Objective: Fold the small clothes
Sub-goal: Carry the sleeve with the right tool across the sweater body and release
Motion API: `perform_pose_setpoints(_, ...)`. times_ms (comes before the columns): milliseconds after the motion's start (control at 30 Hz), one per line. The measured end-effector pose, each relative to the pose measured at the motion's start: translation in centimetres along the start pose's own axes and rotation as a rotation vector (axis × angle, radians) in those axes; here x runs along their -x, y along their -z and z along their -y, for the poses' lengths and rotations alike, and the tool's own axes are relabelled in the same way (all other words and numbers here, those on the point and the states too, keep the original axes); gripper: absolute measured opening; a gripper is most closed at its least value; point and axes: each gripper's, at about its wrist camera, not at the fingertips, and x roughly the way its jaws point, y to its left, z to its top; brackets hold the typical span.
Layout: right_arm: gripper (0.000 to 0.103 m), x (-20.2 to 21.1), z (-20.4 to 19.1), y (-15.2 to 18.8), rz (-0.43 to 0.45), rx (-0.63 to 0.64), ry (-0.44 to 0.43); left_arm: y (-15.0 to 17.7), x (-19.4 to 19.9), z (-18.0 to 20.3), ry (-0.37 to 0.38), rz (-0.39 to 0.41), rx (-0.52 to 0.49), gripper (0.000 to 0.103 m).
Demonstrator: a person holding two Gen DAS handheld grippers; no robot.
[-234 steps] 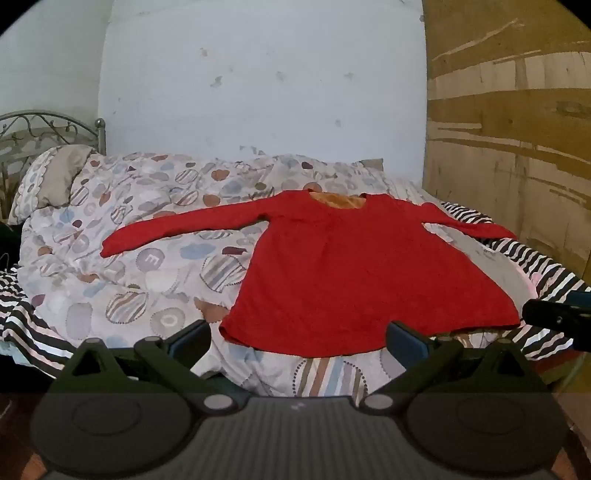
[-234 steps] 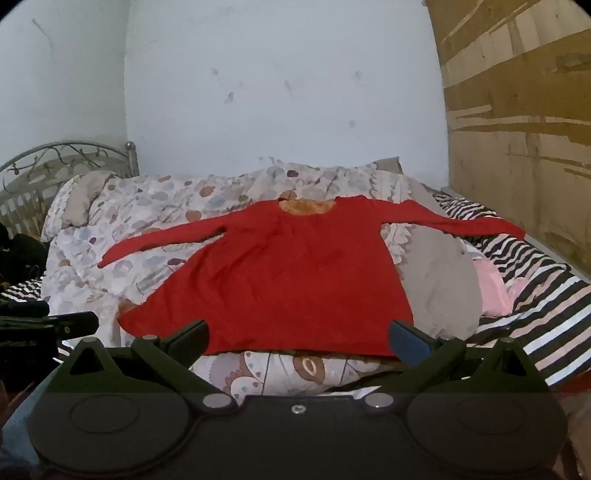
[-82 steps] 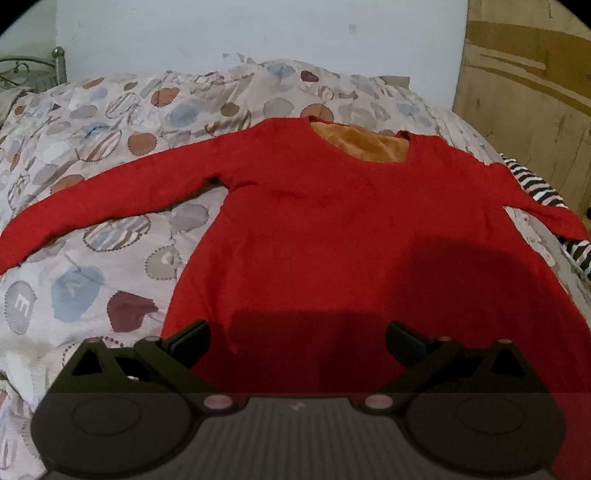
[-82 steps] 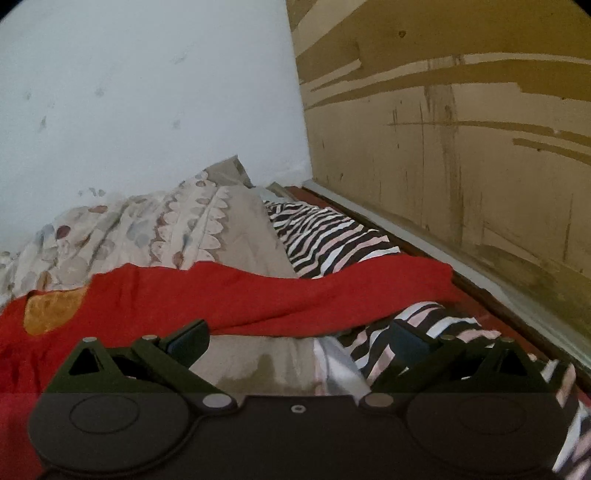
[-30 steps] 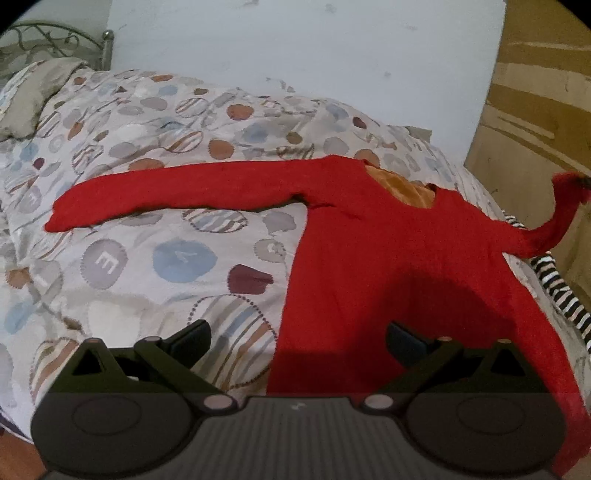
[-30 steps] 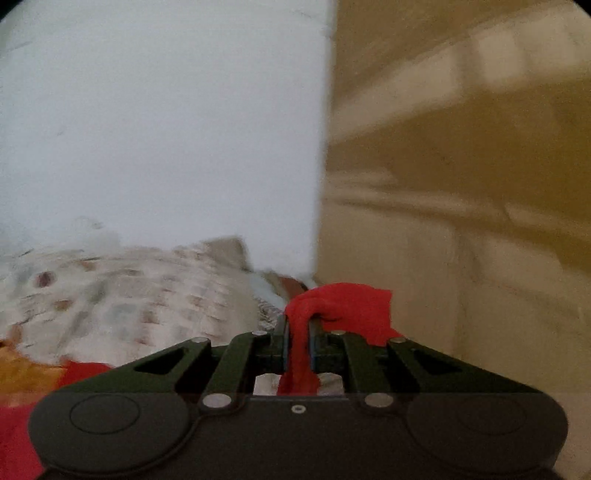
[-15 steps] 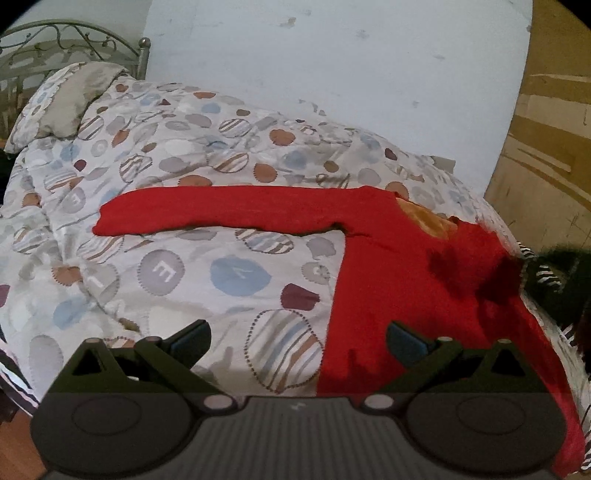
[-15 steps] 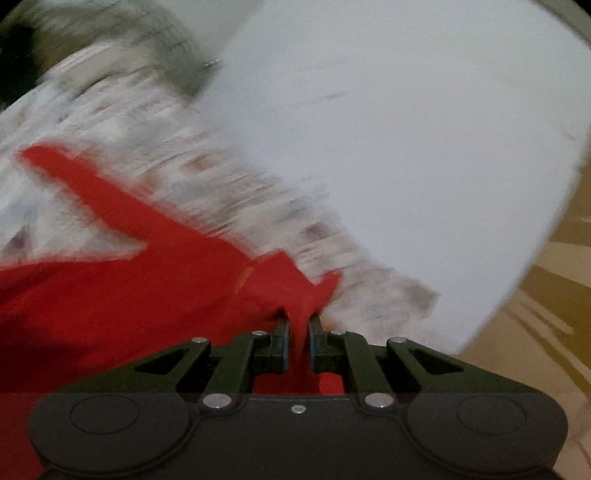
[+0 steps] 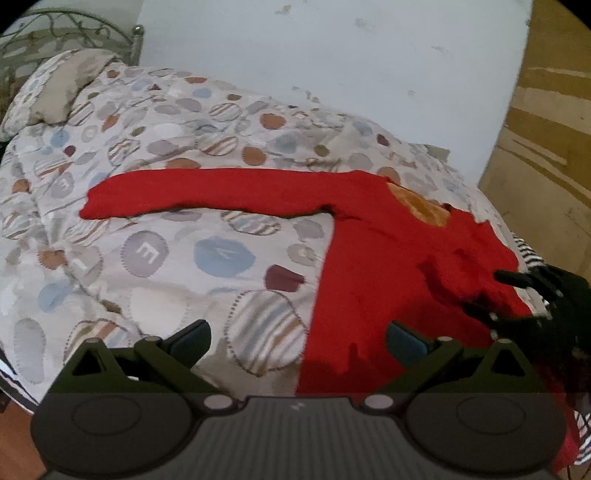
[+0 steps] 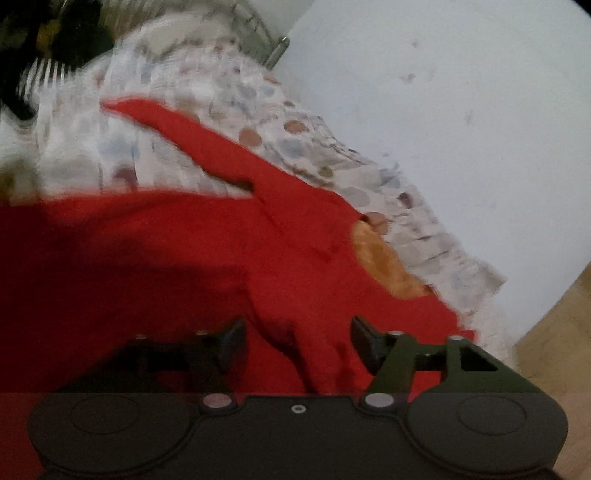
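A red long-sleeved top (image 9: 373, 266) with an orange lining at the neck (image 9: 421, 208) lies flat on the bed. Its left sleeve (image 9: 207, 192) stretches out to the left. Its right sleeve (image 10: 317, 354) is folded in over the body. My left gripper (image 9: 297, 338) is open and empty, above the top's lower left edge. My right gripper (image 10: 297, 341) is open just over the folded sleeve, with the sleeve lying between its fingers; it also shows in the left wrist view (image 9: 517, 295) at the right. The right wrist view is blurred.
The bed has a quilt with round patterns (image 9: 177, 258) and a pillow (image 9: 59, 96) at the far left by a metal headboard (image 9: 74, 22). A white wall (image 9: 332, 55) stands behind, a wooden panel (image 9: 546, 147) on the right. Striped bedding (image 9: 528, 254) lies at the right edge.
My right gripper carried the right sleeve across over the body of the top, then opened and let it go. My left gripper drifted left and stayed open.
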Motion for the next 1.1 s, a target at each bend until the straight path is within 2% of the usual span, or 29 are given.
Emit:
perform_pose_setpoints(67, 0.07, -0.7, 1.6, -0.7, -0.005, -0.166, -0.062, 0.1, 0.0, 0.3, 0.001, -0.001, -0.01, 0.103)
perform_pose_setpoints(133, 0.068, -1.5, 3.3, -0.9, -0.004, -0.315, -0.081, 0.1, 0.0, 0.4, -0.001, 0.0, -0.01, 0.103)
perform_pose_setpoints(167, 0.061, -1.8, 3.9, -1.0, -0.006, -0.36, -0.078, 0.1, -0.1, 0.4, -0.004, -0.002, -0.008, 0.103)
perform_pose_setpoints(200, 0.042, -2.2, 4.2, -1.1, -0.014, -0.388, -0.063, 0.1, -0.1, 0.4, -0.004, -0.005, -0.006, 0.103)
perform_pose_setpoints(233, 0.029, -2.5, 4.3, -1.1, -0.021, -0.392, -0.046, 0.0, -0.1, 0.4, -0.004, -0.006, -0.004, 0.103)
perform_pose_setpoints(267, 0.008, -2.5, 4.3, -1.1, -0.023, -0.384, -0.031, 0.0, -0.1, 0.4, -0.004, -0.006, -0.002, 0.103)
perform_pose_setpoints(400, 0.007, 0.7, 3.2, -1.2, 0.121, -0.365, 0.002, -0.1, -0.2, 0.4, 0.0, 0.011, -0.002, 0.103)
perform_pose_setpoints(467, 0.007, 2.5, 1.6, -0.9, 0.213, -0.273, 0.012, -0.2, -0.6, 0.5, 0.001, 0.012, 0.004, 0.103)
perform_pose_setpoints(533, 0.007, 3.2, -0.3, -0.3, 0.204, -0.136, -0.004, -0.5, -1.1, 0.6, 0.0, 0.011, 0.012, 0.103)
perform_pose_setpoints(633, 0.012, 3.3, -3.2, 1.4, 0.12, 0.059, -0.041, -0.9, -1.7, 1.2, 0.012, 0.018, 0.015, 0.103)
perform_pose_setpoints(733, 0.019, 3.9, -4.8, 2.8, 0.065, 0.19, -0.071, -1.4, -2.7, 2.0, 0.036, 0.032, 0.011, 0.103)
perform_pose_setpoints(833, 0.04, 5.2, -4.3, 3.2, 0.06, 0.217, -0.068, -1.9, -4.1, 3.2, 0.067, 0.044, 0.008, 0.103)
perform_pose_setpoints(900, 0.06, 5.8, -3.2, 3.4, 0.06, 0.197, -0.025, -2.3, -5.5, 4.2, 0.102, 0.045, 0.007, 0.103)
perform_pose_setpoints(933, 0.064, 5.9, -2.2, 3.5, 0.057, 0.182, 0.007, -2.5, -6.3, 4.7, 0.119, 0.046, 0.005, 0.103)
perform_pose_setpoints(1000, 0.079, 5.4, 0.2, 3.8, 0.041, 0.141, 0.094, -2.6, -7.7, 5.9, 0.143, 0.04, -0.008, 0.103)
perform_pose_setpoints(1100, 0.087, 3.4, 4.7, 4.7, -0.027, 0.042, 0.244, -2.4, -10.2, 7.8, 0.149, 0.016, -0.051, 0.103)
